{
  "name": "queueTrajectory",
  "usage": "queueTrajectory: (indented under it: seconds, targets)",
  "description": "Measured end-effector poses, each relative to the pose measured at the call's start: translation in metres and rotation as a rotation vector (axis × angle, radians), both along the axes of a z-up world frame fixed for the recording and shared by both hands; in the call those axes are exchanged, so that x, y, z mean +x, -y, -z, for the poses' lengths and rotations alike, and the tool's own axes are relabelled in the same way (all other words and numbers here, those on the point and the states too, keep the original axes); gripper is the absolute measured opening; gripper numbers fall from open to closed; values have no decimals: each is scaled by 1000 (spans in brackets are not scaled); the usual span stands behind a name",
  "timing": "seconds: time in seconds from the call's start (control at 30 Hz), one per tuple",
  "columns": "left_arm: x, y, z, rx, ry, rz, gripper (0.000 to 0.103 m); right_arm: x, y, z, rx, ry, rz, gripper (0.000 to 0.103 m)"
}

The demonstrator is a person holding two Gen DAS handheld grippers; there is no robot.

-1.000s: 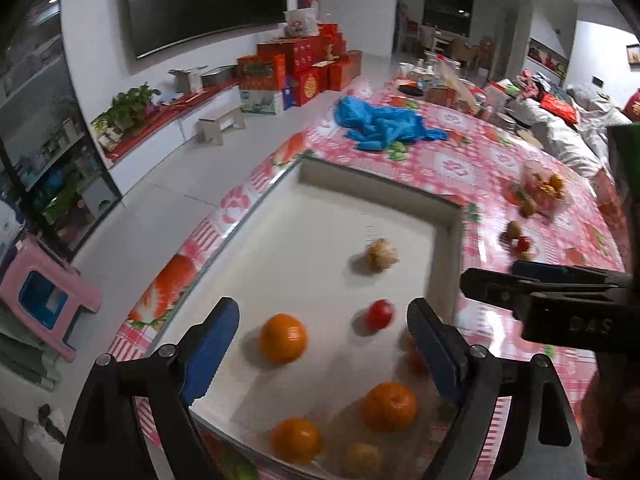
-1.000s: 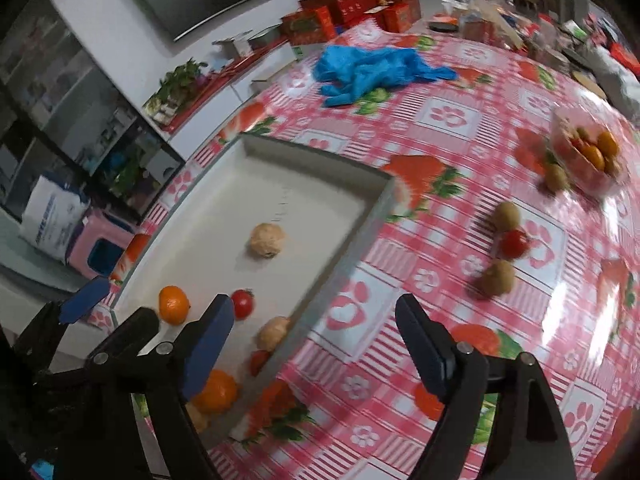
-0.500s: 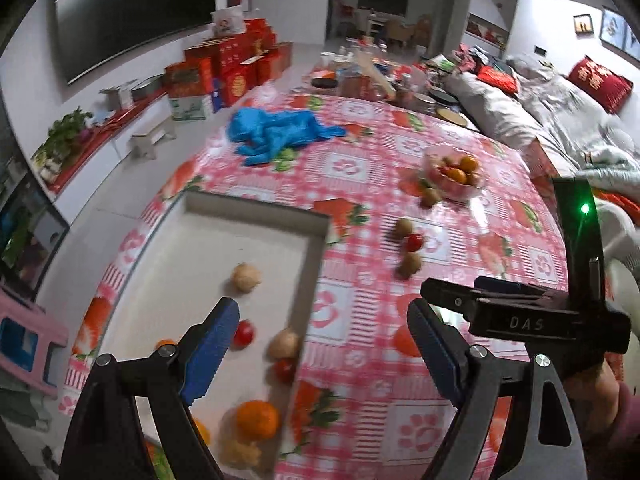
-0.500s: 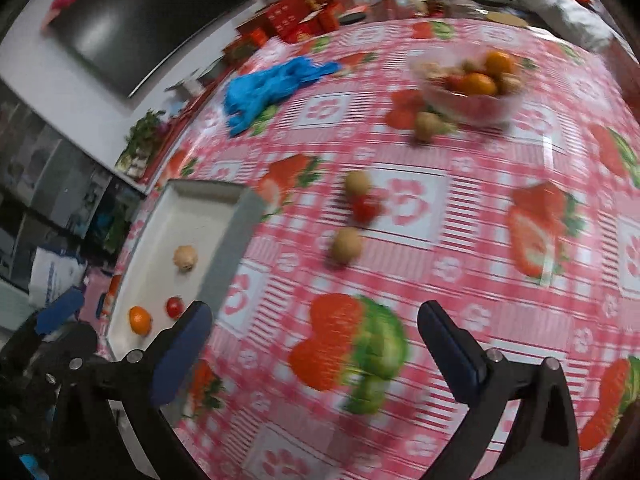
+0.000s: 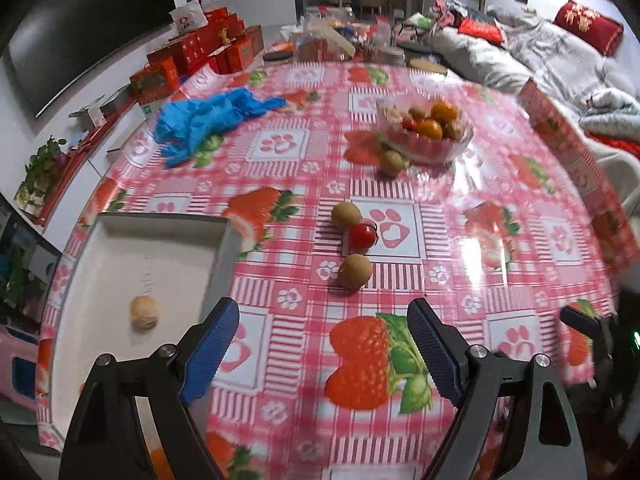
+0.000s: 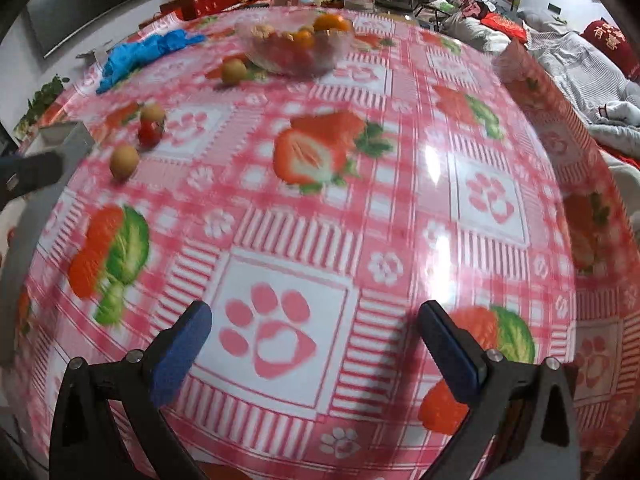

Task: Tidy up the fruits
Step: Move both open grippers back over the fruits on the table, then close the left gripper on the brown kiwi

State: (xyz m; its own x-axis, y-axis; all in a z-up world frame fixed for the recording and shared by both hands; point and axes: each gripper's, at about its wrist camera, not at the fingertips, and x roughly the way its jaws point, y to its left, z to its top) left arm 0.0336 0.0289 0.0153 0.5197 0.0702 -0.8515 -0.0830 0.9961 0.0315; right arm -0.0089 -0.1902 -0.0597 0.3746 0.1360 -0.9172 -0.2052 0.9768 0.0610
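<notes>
In the left wrist view my left gripper is open and empty above the pink tablecloth. Ahead of it lie two brown kiwis and a red tomato between them. A third kiwi lies beside a glass bowl of mixed fruit. A white tray at the left holds a tan fruit. In the right wrist view my right gripper is open and empty; the kiwis, tomato and bowl lie far ahead, left.
A blue cloth lies on the far left of the table. Clutter stands at the table's far end. A sofa with bedding runs along the right. My right gripper's tip shows at the lower right of the left wrist view.
Both grippers have swung right, away from the tray and toward the loose kiwis, tomato and bowl. Both stayed open and empty. Most of the tray's fruit has left the views.
</notes>
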Motion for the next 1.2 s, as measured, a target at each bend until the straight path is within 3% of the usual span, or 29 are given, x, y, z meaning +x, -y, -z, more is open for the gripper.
queueTrajectory:
  seconds: [0.27,0.47,0.5,0.53,0.67,0.73,0.9,0.97,1.0,1.2]
  targets:
    - [21,10,28,36,0,-11,87,-10,3,1,12,68,5,103]
    - [34,8,44,31,-11,-29,85,-11,2,0,13,67,1,103]
    - [36,8,45,25,-13,-31,73,-11,2,0,13,68,1,103]
    - [39,8,49,19,-26,-27,70,-11,2,0,13,69,1,103]
    - [44,7,56,4,-43,-34,68,-11,2,0,13,64,0,103]
    - [44,7,56,-13,-40,-34,62,-10,2,0,12,56,2,103]
    - [47,9,55,-44,-33,-12,38,-7,1,1,8,40,0,103]
    - [48,12,55,-41,-29,-2,36,-6,0,1,6,29,-1,103]
    - [47,12,55,-48,-25,6,29,-5,0,1,4,19,-2,103]
    - [26,1,54,-63,-27,3,29,7,-1,0,18,-41,7,103]
